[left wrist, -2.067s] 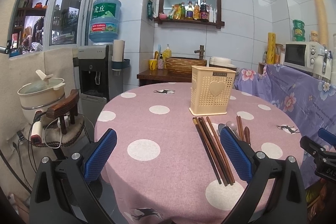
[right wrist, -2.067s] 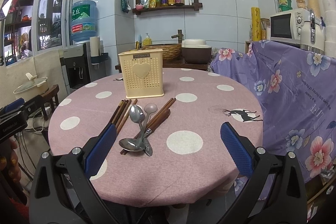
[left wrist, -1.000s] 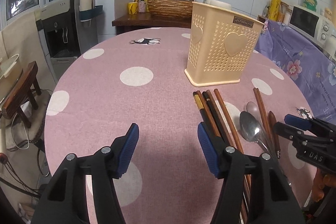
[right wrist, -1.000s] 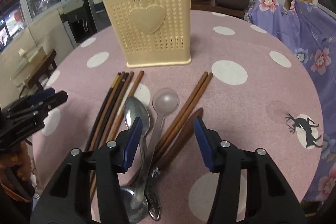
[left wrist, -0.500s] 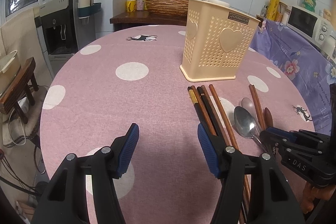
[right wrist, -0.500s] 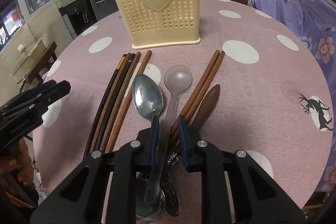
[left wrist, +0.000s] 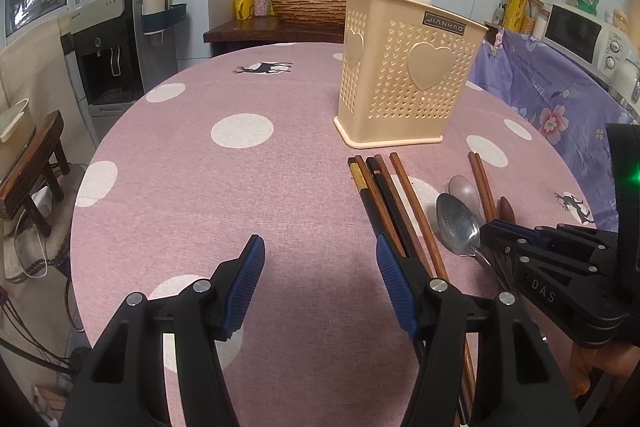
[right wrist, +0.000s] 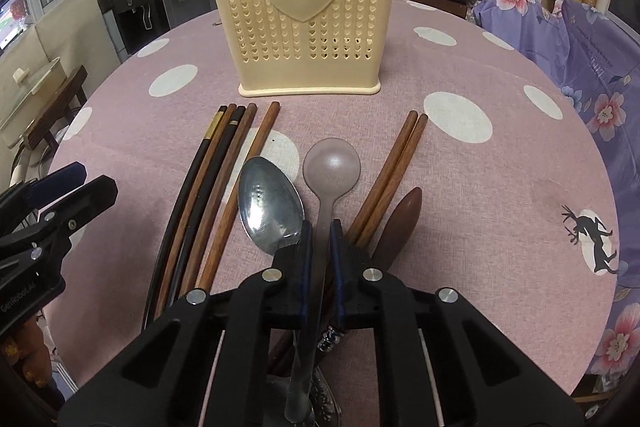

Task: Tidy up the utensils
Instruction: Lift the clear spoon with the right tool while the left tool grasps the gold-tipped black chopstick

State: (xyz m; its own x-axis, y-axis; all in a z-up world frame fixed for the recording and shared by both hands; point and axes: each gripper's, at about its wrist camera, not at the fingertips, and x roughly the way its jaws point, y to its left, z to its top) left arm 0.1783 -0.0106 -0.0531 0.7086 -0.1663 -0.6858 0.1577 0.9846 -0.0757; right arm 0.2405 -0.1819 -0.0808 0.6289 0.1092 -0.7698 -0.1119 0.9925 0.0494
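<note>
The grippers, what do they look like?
Both are black plastic tongs with blue ribbed pads and silver screws. The left gripper appears in both views. The right gripper carries white letters "DAS" and a green light on its side.

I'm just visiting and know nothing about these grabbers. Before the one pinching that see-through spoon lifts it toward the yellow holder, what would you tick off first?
1. Right gripper shut on the translucent spoon, pads on both sides of its handle: ok.
2. Grip far enough from the bowl to lift level: cannot tell; the pads sit partway down the handle.
3. Metal spoon free of the jaws: cannot tell; its bowl lies right against the left pad.
4. Brown chopstick pair clear of the grip: ok, just beside the right pad.
5. Holder upright behind the utensils: ok.
6. Left gripper out of the way, open and empty over the tablecloth: ok.
</note>
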